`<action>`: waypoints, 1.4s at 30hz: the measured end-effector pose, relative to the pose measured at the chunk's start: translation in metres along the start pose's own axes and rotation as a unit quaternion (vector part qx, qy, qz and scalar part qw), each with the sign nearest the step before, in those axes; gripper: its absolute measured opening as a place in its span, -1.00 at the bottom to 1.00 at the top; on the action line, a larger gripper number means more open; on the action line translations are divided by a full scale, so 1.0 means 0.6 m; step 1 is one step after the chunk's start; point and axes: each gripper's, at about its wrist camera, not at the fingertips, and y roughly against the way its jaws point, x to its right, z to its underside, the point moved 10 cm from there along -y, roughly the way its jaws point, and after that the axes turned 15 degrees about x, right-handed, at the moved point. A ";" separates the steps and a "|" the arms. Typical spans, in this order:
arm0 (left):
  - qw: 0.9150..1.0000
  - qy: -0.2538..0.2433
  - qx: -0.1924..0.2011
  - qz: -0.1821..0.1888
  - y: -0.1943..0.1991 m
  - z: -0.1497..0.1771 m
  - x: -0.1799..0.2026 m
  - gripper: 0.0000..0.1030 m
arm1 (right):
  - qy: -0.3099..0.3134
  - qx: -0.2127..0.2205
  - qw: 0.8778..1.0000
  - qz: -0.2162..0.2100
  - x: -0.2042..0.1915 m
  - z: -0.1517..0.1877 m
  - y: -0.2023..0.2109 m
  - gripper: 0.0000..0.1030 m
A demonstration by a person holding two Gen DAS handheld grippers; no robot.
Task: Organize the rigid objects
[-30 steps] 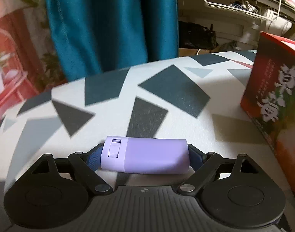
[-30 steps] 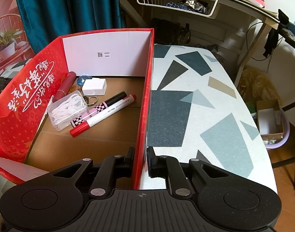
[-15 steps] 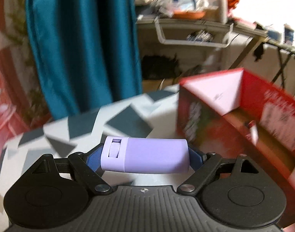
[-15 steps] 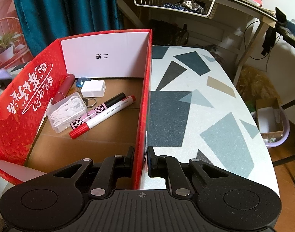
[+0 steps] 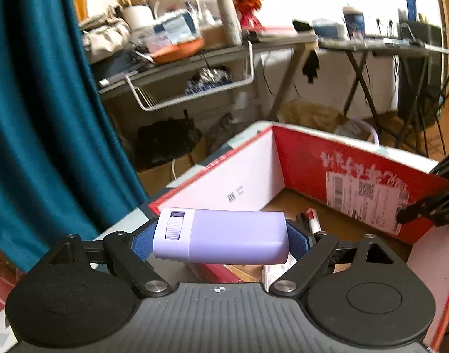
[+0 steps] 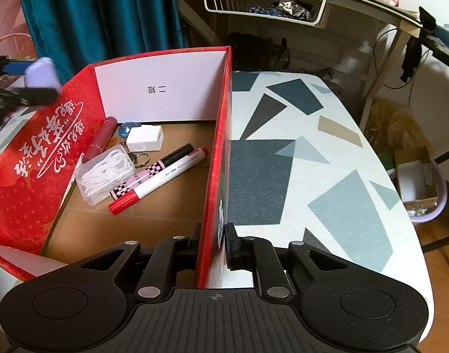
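My left gripper (image 5: pixel 221 236), clamping the lilac rounded plastic case (image 5: pixel 220 236), now looks over the near wall into the red cardboard box (image 5: pixel 301 158) instead of across the patterned tabletop; it also appears at upper left of the right wrist view.

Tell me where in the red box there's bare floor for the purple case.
Free: the near half of the red box floor, between the red marker and the right gripper clamping the wall. Crowded: the far left corner, around the clear tub and white block.
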 end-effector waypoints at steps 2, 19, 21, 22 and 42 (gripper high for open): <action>1.000 0.001 -0.011 0.005 -0.018 0.014 -0.001 0.74 | 0.000 0.000 1.000 -0.001 0.000 0.000 0.000 -0.74; 0.997 0.081 -0.009 -0.009 -0.061 0.008 -0.051 0.91 | -0.003 -0.004 1.000 0.001 -0.001 0.000 0.000 -0.74; 0.995 0.100 -0.007 -0.021 -0.043 0.003 -0.062 0.96 | -0.006 -0.004 1.000 0.002 -0.001 0.000 0.002 -0.74; 0.994 0.110 -0.007 -0.028 -0.032 0.001 -0.068 0.99 | -0.007 -0.003 1.000 0.002 -0.001 0.000 0.003 -0.74; 0.951 0.163 -0.002 -0.262 0.282 -0.030 -0.091 1.00 | -0.010 0.078 0.997 -0.008 -0.041 -0.084 0.117 0.46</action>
